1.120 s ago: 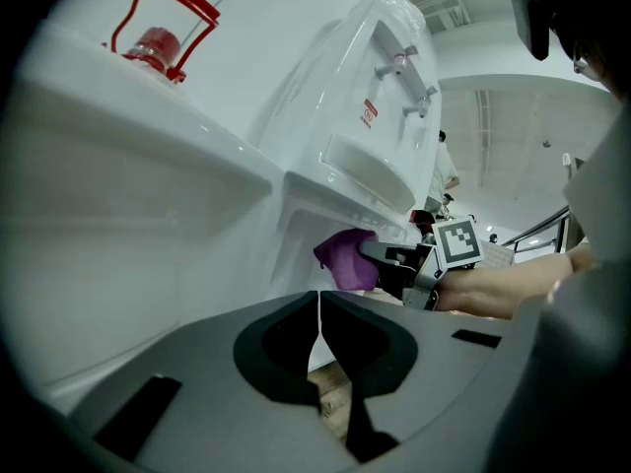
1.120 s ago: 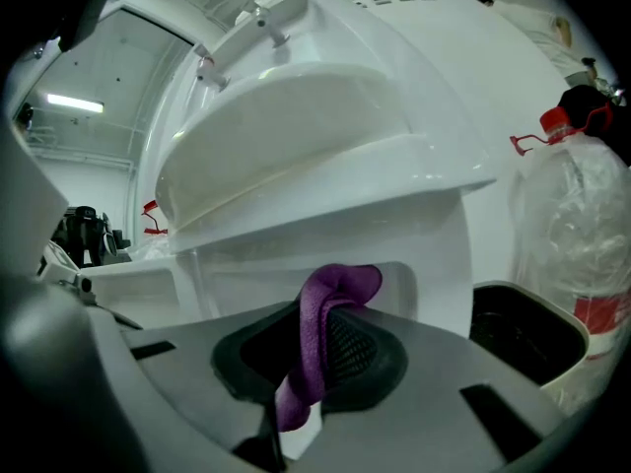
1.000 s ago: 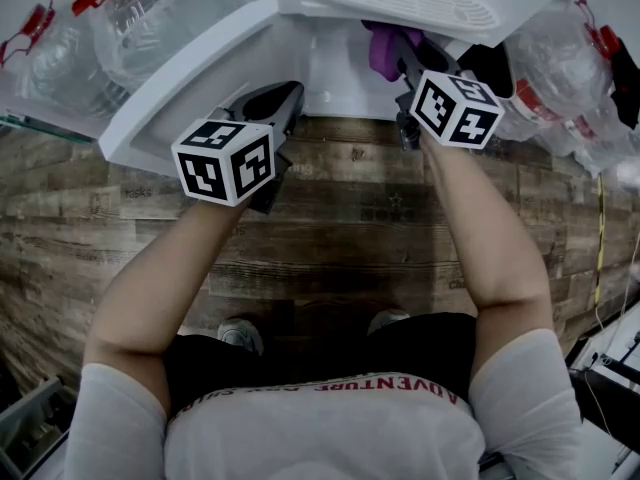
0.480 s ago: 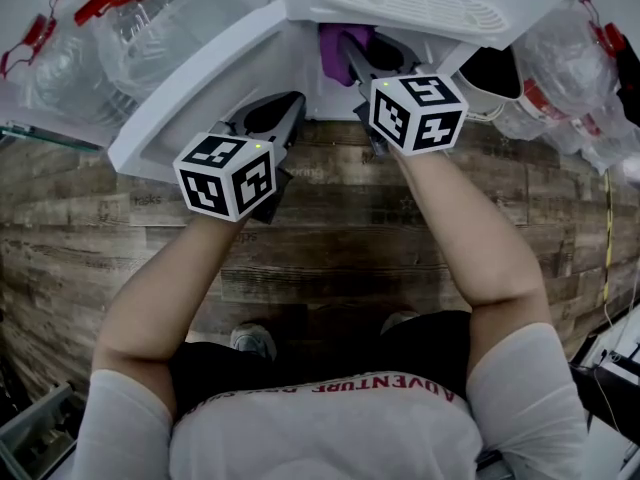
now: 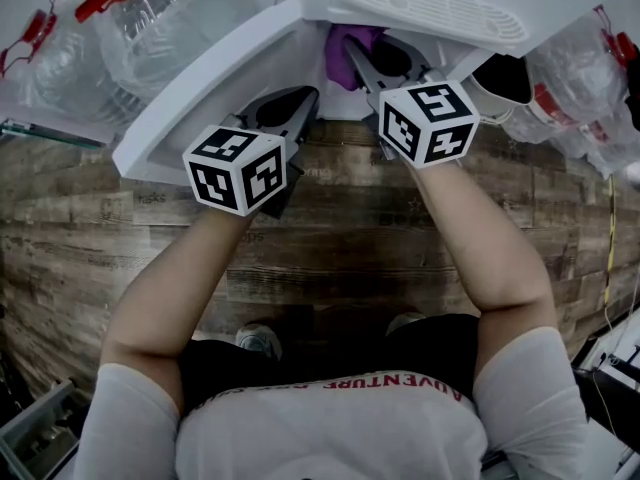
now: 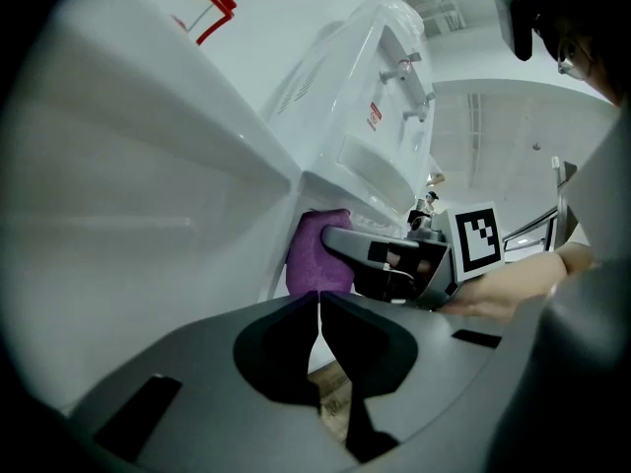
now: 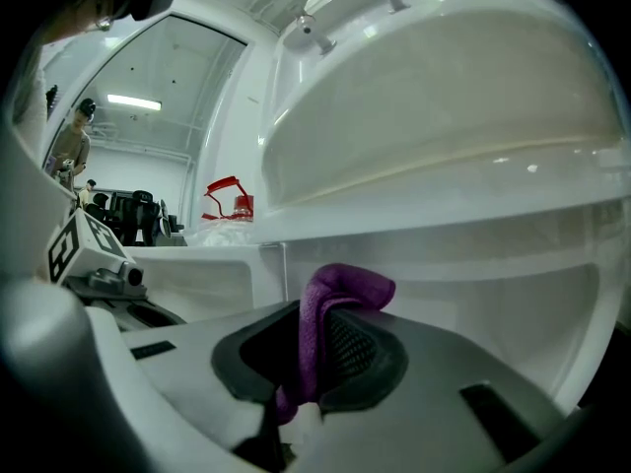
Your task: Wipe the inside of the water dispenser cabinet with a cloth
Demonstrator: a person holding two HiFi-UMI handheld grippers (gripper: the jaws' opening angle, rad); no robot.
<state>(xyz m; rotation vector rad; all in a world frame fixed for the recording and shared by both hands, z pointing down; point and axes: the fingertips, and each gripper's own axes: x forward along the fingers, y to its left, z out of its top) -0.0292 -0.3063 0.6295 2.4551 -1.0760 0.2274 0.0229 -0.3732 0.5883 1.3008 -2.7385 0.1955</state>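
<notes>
While the right gripper (image 7: 314, 358) was clamped on the purple cloth (image 7: 340, 289), I read that cloth as the thing the next move turned on: it ran up between the jaws along their own line and folded over past the tips, so its free bulge pointed straight ahead into the cabinet (image 7: 483, 294) of the water dispenser (image 7: 444, 97). From the right gripper view the white inner wall stood ahead of that fold, with the corner of the opening off to the left; whether the fold touched the wall I could not tell. From the head view the cloth sat just under the drip tray (image 5: 430, 8), at the mouth of the cabinet. My left gripper (image 6: 317, 308) had its jaws shut tip to tip on nothing and lay outside the opening, beside the open door (image 5: 200, 88), to the left of the cloth and pointing much the same way. So the right hand was plainly the nearer one, and I judged the coming stroke to be a push forward along the jaws' axis to press the fold on the wall, then a sideways sweep, with the left only needing to keep clear of the door
</notes>
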